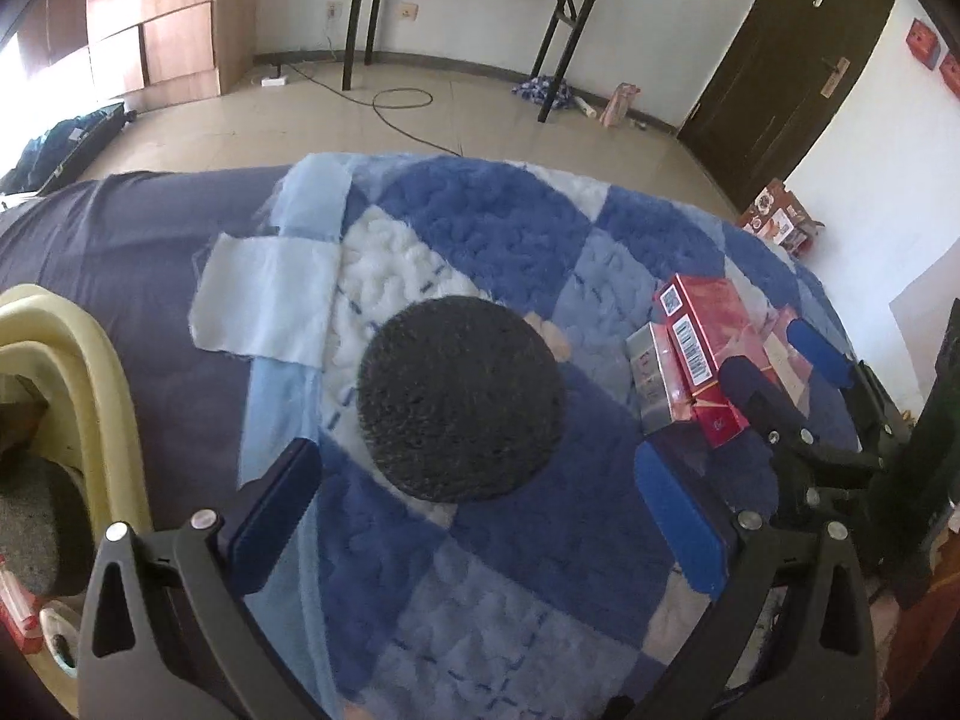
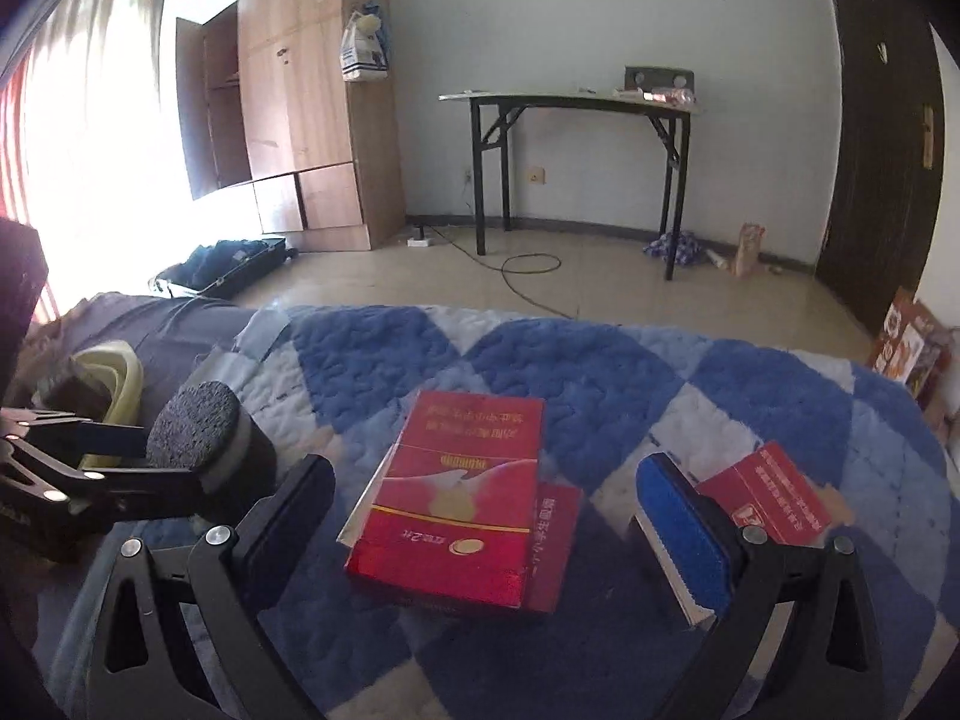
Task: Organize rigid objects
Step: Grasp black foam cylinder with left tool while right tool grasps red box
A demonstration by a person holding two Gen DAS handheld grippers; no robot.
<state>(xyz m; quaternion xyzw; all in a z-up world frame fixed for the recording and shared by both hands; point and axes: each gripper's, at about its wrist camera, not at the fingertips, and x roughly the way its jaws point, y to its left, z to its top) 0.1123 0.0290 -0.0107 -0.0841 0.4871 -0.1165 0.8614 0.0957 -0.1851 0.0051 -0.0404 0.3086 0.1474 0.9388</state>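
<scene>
A dark round cylinder with a rough grey foam top (image 1: 461, 399) stands on the blue-and-white checked quilt (image 1: 510, 600), between the wide-open left claw's (image 1: 480, 516) fingers, untouched. Right of it, glossy red flat cardboard boxes (image 2: 462, 498) lie stacked between the right claw's (image 2: 486, 516) spread, empty fingers.

A dark round sponge-topped cylinder (image 1: 461, 399) stands on the blue patchwork quilt (image 1: 510, 228); the left gripper (image 1: 486, 519) hovers spread wide just before it; red boxes (image 1: 699, 354) lie to its right, under the right gripper (image 1: 780, 354).
</scene>
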